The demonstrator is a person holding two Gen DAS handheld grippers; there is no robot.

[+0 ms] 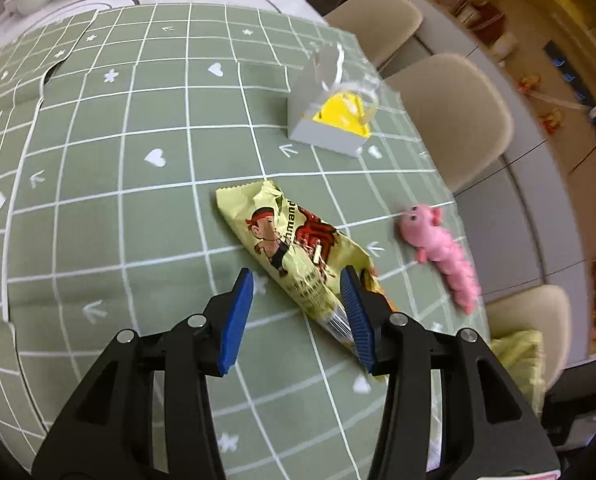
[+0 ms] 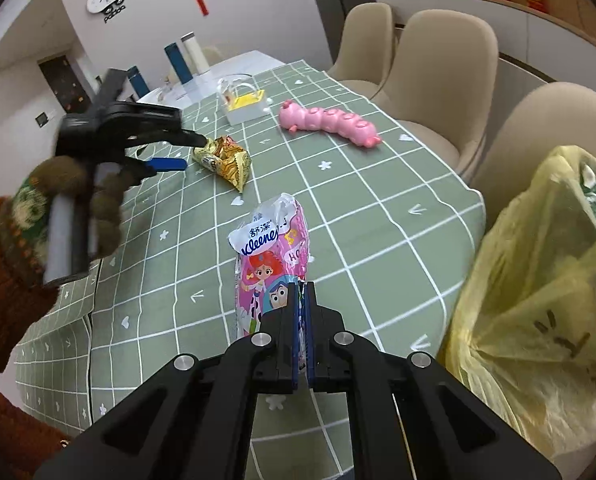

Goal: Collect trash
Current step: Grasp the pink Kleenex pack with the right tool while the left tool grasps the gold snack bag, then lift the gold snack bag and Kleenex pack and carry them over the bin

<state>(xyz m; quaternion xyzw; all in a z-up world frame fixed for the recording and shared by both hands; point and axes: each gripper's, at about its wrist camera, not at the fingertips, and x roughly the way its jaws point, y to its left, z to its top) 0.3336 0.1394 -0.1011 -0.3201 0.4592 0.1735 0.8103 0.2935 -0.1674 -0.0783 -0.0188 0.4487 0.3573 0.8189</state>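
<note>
Snack wrapper (image 1: 293, 256), yellow with a cartoon boy on it, lies flat on the green checked tablecloth (image 1: 117, 184). In the left wrist view it runs from about 11 o'clock down to 5 o'clock near the middle of the picture. The left gripper (image 1: 298, 280) hangs over its lower end with its blue pads (image 1: 237, 316) spread apart. One pad is to the left of the wrapper over bare cloth. The other pad sits at the wrapper's right edge. The pads do not squeeze it.

A white box with a yellow inside (image 1: 330, 120) stands at 1 o'clock from the wrapper. A pink toy caterpillar (image 1: 442, 248) lies at 3 o'clock, near the table edge. Beige chairs (image 1: 450, 120) stand past the table.

In the right wrist view, the right gripper (image 2: 302, 292) is pressed together on a pink Kleenex tissue pack wrapper (image 2: 269, 264). The wrapper sticks up from the pads toward 12 o'clock, with its torn white top showing the blue name. A yellow plastic bag (image 2: 538, 320) sits open at 3 o'clock, just past the table edge.

The same view shows the left gripper (image 2: 185, 152) at 10 o'clock, held by a hand (image 2: 97, 208) in a brown fuzzy glove with a rust-red sleeve (image 2: 5, 300). Its tips reach the snack wrapper (image 2: 225, 156) there. The pink toy caterpillar (image 2: 330, 122) is at 1 o'clock and the white box (image 2: 245, 106) is at 12 o'clock.
</note>
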